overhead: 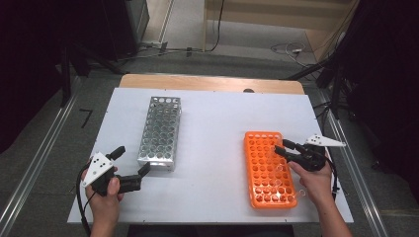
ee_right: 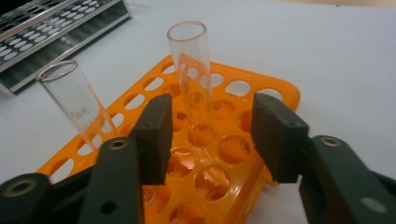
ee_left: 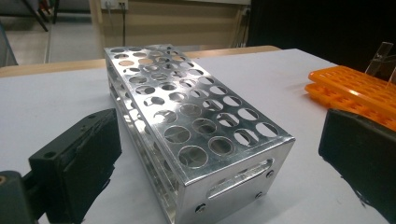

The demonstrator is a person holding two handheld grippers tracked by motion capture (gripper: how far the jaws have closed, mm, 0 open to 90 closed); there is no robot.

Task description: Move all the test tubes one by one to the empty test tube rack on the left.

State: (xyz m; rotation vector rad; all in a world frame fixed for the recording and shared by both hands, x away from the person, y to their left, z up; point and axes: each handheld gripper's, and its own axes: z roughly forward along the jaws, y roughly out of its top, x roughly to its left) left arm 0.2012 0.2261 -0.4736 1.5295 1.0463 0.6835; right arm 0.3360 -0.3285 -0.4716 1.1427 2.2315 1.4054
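On the white table (overhead: pixel 217 113), the orange rack (overhead: pixel 269 170) lies at about 4 o'clock from the centre and the metal rack (overhead: pixel 160 131) at about 10 o'clock, the two well apart with bare tabletop between them.

The right gripper (overhead: pixel 282 148) hangs over the orange rack's right edge, its jaws parted and pressing on nothing. In the right gripper view a clear glass tube (ee_right: pixel 192 74) stands upright in a hole of the orange rack (ee_right: pixel 243 86), at 12 o'clock from the right gripper (ee_right: pixel 211 135) and in line with the gap between its jaws, though just beyond the pads. A second glass tube (ee_right: pixel 74 100) leans in the same rack at about 10 o'clock, outside the left jaw and close beside it. The metal rack's corner (ee_right: pixel 51 32) shows farther off at 11 o'clock.

The left gripper (overhead: pixel 132 162) sits at 7 o'clock from the metal rack, jaws spread wide and holding nothing. In the left gripper view the metal rack's (ee_left: pixel 187 126) near end lies between the two jaws, apart from both. The orange rack (ee_left: pixel 355 91) shows at 2 o'clock.
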